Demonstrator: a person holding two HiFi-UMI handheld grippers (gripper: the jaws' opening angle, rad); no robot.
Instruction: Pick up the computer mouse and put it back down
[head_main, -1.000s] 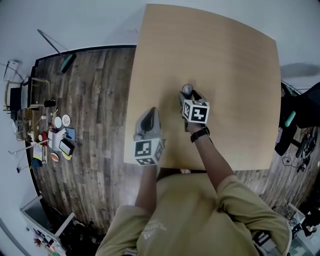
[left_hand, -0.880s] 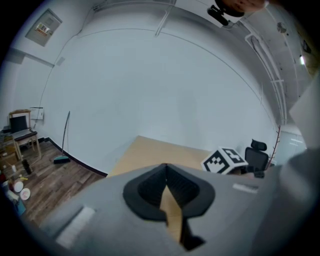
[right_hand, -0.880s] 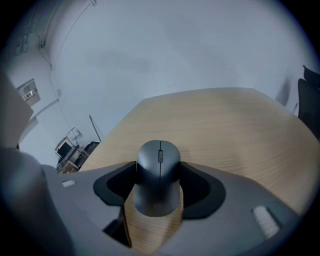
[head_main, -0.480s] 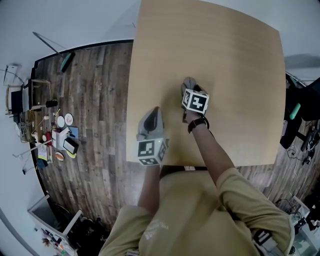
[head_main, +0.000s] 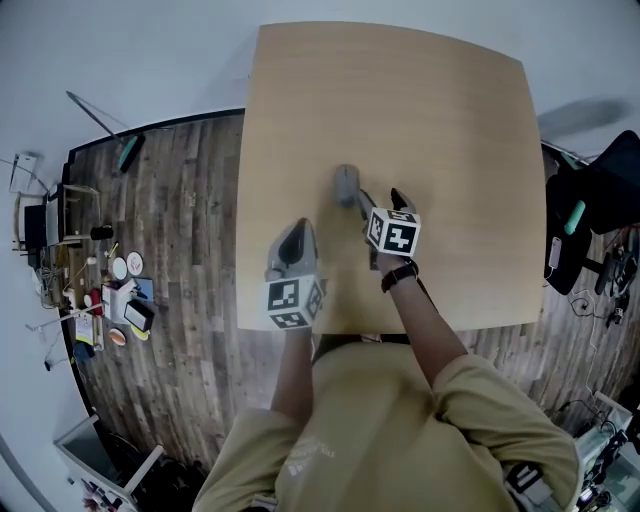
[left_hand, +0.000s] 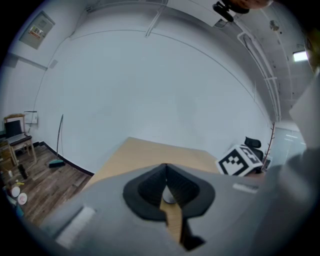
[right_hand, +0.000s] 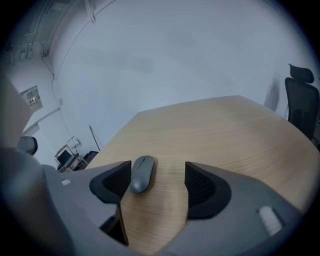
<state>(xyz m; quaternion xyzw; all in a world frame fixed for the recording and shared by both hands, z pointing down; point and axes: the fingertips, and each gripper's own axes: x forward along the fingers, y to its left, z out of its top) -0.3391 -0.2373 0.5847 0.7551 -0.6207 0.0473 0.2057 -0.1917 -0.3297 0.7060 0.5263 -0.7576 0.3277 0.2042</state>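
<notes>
**Item:** flat grey computer mouse (head_main: 346, 185), lying on the light wooden square desk (head_main: 450, 120) near its middle, free of both tools. In the right gripper view the mouse (right_hand: 141, 174) rests on the desk (right_hand: 225, 130), just beyond the jaw tips and close beside the jaw at the picture's left.

**Right hand-held gripper** (head_main: 380, 200): grey body with black ribbed pads, pointed down at the desk. Its jaws stand wide apart and have just been opening. Only bare desk shows between the pads (right_hand: 152, 182), and it holds nothing.

**Left hand-held gripper** (head_main: 297, 238): same make, held over the near edge of the desk, well short of the mouse. Its jaws (left_hand: 166, 185) meet at the tips, with nothing gripped.

**Surroundings:** dark wood-plank floor (head_main: 180, 200) to the left of the desk; black office chair (right_hand: 302, 105) at the right edge of the right gripper view.
</notes>
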